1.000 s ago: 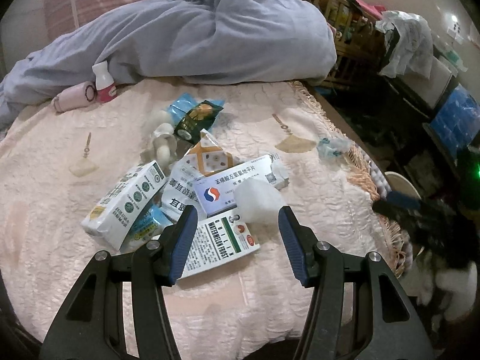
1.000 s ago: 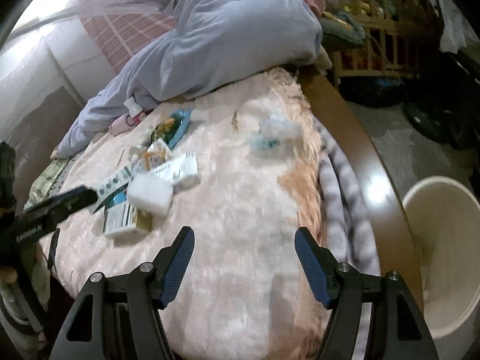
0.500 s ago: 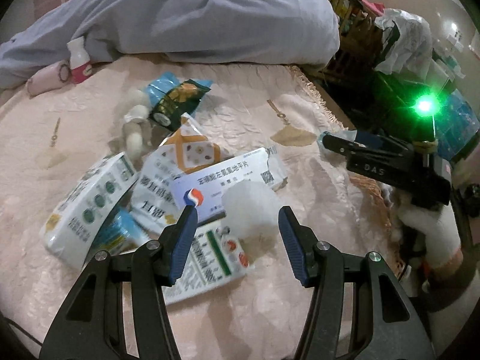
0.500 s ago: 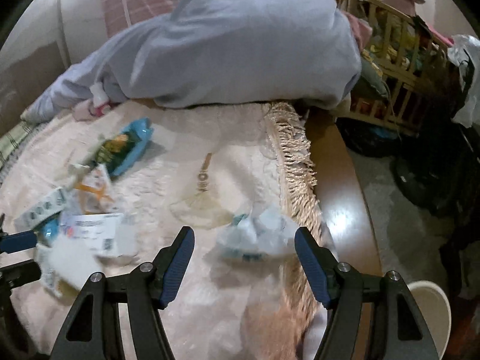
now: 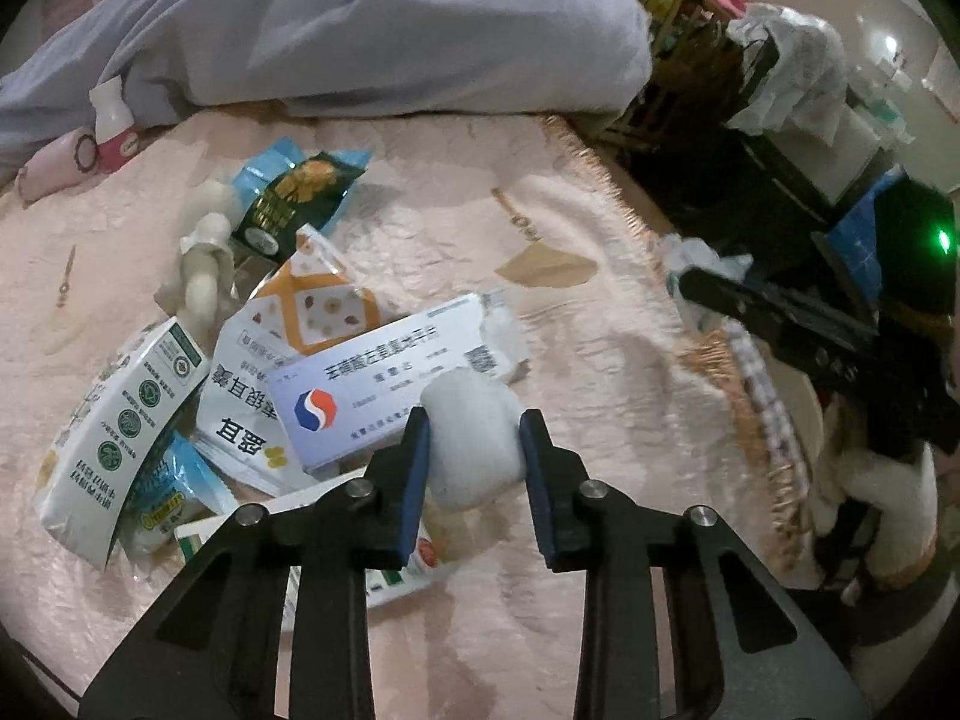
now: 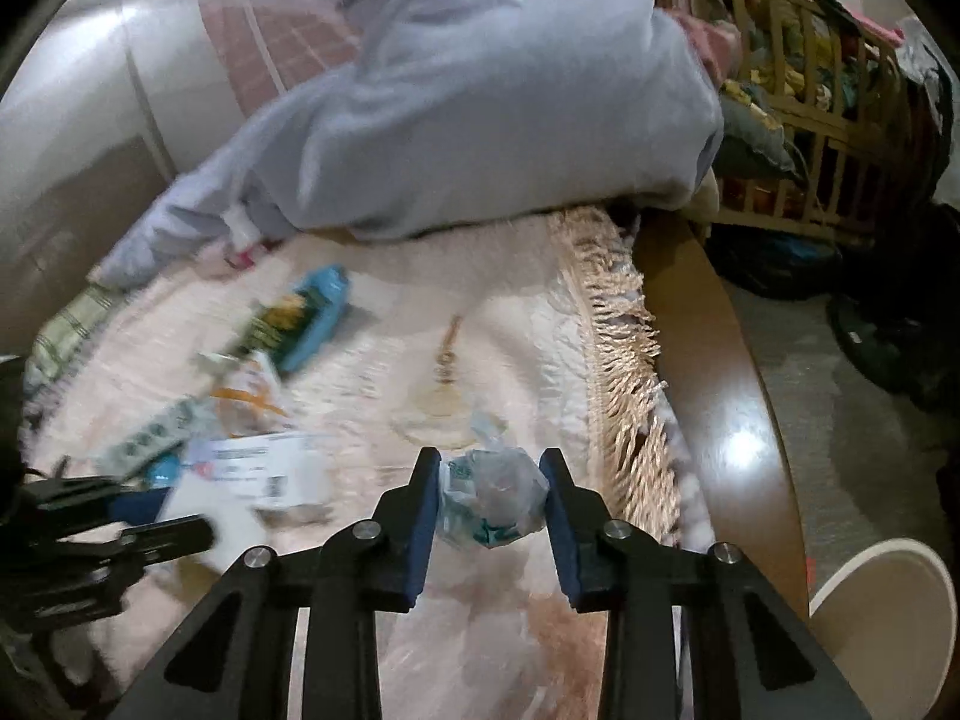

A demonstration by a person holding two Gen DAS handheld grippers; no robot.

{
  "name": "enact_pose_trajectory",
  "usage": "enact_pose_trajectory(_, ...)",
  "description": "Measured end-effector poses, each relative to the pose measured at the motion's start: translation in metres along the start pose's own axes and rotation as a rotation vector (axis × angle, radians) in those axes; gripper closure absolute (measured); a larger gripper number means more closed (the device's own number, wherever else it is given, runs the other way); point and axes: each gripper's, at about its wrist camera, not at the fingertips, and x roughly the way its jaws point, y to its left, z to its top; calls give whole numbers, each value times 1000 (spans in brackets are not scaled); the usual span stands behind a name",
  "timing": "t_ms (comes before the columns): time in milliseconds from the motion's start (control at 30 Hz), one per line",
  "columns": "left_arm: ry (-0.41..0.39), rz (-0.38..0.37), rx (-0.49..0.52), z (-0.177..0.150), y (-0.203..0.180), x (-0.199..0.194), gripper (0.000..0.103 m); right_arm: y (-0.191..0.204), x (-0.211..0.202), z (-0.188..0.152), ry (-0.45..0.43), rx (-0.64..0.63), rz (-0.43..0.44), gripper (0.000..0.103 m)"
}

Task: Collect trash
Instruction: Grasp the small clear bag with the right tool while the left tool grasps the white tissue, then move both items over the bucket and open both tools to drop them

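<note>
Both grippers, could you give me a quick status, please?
Left gripper closing on white foam wad. Right gripper closing on crumpled plastic wrapper. Both pieces pinched. Nothing in the way.

boxes (image 5: pixel 384 396) on bedspread (image 5: pixel 570 630) | wad (image 5: pixel 471 444) right of boxes | duvet (image 5: pixel 360 30) behind

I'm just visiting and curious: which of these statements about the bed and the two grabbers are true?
1. The left gripper has a white foam lump between its closing fingers. True.
2. The right gripper is closing on a snack bag. False: a crumpled plastic wrapper.
3. The boxes and packets lie piled on a pink bedspread. True.
4. The grey blanket covers the trash. False: it lies behind it.
</note>
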Motion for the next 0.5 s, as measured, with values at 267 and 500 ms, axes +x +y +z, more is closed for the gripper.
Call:
enact_pose_trajectory(267,-37,-73,30,3,-38,-26,76,8,-59,-27,-40,22,33,71)
enact_pose_trajectory(500,-45,-108,101,6,-89,-26,76,-14,-96,-57,-38,41,-42,71)
